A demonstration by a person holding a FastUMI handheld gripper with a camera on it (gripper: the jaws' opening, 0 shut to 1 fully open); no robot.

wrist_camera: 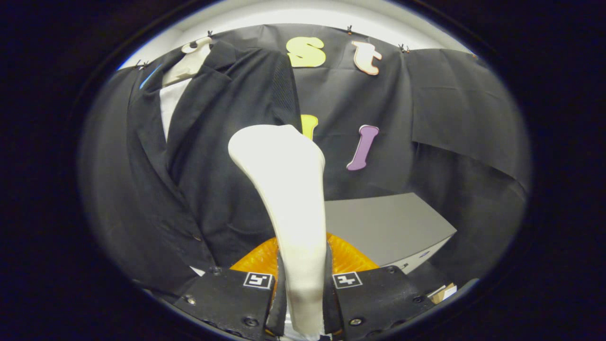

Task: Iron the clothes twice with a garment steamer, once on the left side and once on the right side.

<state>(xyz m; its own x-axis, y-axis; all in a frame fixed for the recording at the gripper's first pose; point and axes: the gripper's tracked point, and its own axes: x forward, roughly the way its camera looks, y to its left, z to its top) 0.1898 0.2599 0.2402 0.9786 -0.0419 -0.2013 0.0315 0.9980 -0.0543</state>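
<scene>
Booth wall behind, dark jacket (222, 156) hanging, tool (305, 289) clamping white steamer (289, 189)

Staged recording booth, not a home: black cloth wall (440, 118) clipped up, 1 jacket (222, 156) hung (white wall above).

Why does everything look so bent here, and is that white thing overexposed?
In the gripper view, the fisheye lens bows the grey box and the dark jacket outward. The white steamer, clamped between the gripper fingers, sits close and glares pale, losing surface detail. The jacket's folds sink into shadow.
</scene>
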